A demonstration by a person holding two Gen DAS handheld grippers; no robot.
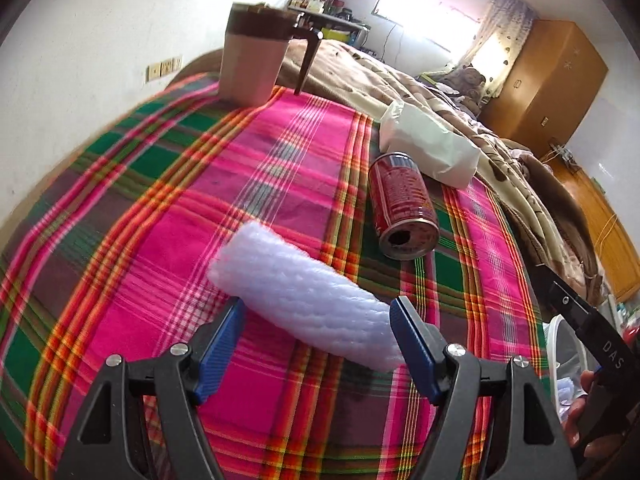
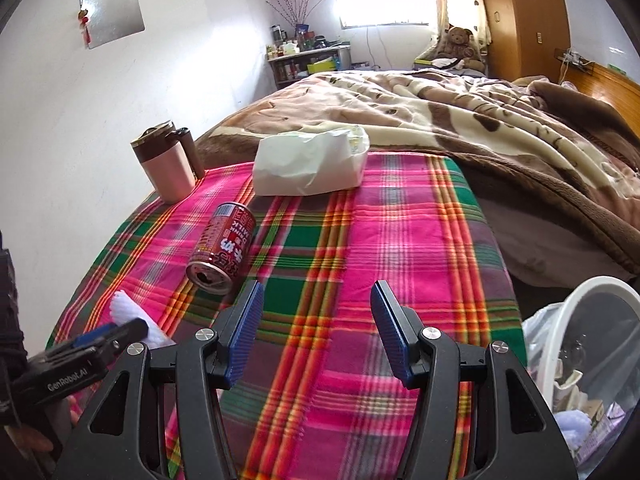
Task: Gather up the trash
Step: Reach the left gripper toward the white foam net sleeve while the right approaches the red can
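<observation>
The left gripper (image 1: pixel 316 332) is straddling a white roll of bubble wrap (image 1: pixel 304 296) lying on the pink-and-green plaid blanket (image 1: pixel 160 208), its blue fingers (image 1: pixel 222 344) standing apart, not pressing it. The right gripper (image 2: pixel 316 332) is hovering with fingers spread and empty. A red drink can (image 2: pixel 222 254) is lying near a crumpled white paper bag (image 2: pixel 310 164).

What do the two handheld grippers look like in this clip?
Both the left gripper and the right gripper have black angular frames, silver round bolts and ribbed blue pads. White lettering marks each body as seen from the other camera. No cables show.
</observation>
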